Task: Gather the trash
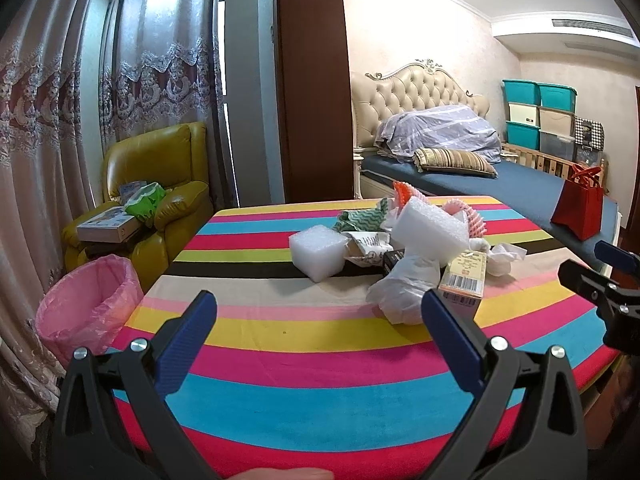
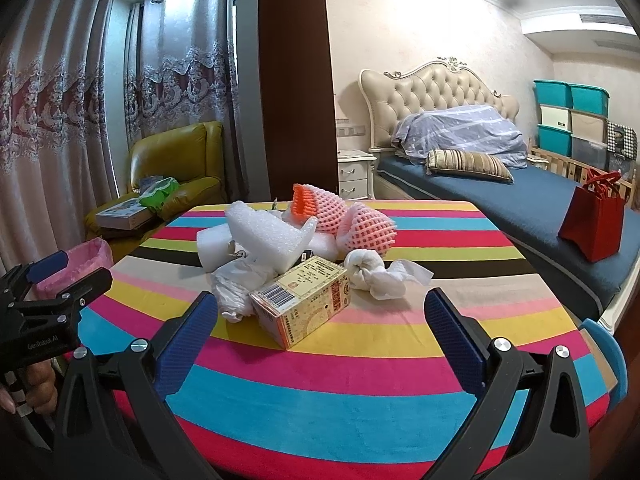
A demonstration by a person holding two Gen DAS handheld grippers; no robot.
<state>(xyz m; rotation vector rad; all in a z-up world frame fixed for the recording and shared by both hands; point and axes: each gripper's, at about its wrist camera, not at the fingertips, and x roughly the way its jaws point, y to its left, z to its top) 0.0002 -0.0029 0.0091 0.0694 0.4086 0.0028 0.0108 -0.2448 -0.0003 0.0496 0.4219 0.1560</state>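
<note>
A heap of trash lies mid-table on the striped cloth (image 1: pixel 320 360): white foam blocks (image 1: pixel 318 251) (image 2: pixel 266 236), a small printed carton (image 1: pixel 464 282) (image 2: pixel 304 306), a white plastic bag (image 1: pixel 404 288) (image 2: pixel 236 284), pink fruit netting (image 2: pixel 362 228) and crumpled tissue (image 2: pixel 380 276). My left gripper (image 1: pixel 320 320) is open, hovering short of the heap with nothing between its fingers. My right gripper (image 2: pixel 324 320) is open too, its jaws either side of the carton but well back from it. A bin with a pink liner (image 1: pixel 86 308) (image 2: pixel 86 262) stands off the table's left side.
A yellow armchair (image 1: pixel 160 196) with boxes sits behind the bin, by the curtains. A bed (image 2: pixel 500 196) with a red bag (image 2: pixel 594 224) runs along the right. A brown wardrobe panel (image 1: pixel 316 80) stands behind the table. A hand (image 2: pixel 38 388) holds the left gripper's handle.
</note>
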